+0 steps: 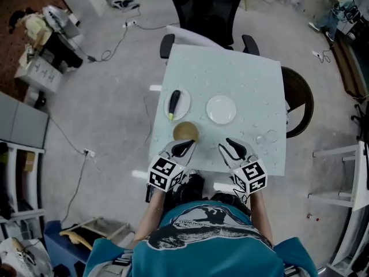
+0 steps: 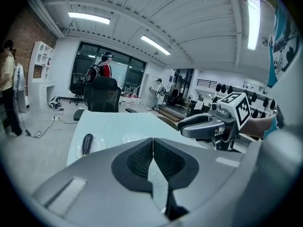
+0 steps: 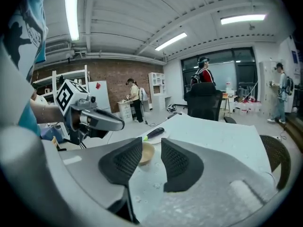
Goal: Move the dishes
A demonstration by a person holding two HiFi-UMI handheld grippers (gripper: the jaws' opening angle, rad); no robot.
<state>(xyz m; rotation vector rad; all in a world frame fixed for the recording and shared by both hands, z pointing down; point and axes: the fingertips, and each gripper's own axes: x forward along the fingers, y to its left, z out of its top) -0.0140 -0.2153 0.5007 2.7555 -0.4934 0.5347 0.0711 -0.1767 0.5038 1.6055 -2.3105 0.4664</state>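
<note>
On the pale table stand a tan bowl, an empty white plate, and a second white plate with a dark green-tipped utensil lying on it. My left gripper hovers at the near edge just behind the bowl, jaws shut on nothing. My right gripper is held beside it, near the empty plate, open by a small gap with nothing between its fingers. The right gripper view shows the bowl just past the jaws of the right gripper. The left gripper faces the two plates.
A black office chair stands at the table's far end and a round dark stool at its right. A small clear glass object lies near the table's right edge. Cables run over the floor at the left. People stand far back.
</note>
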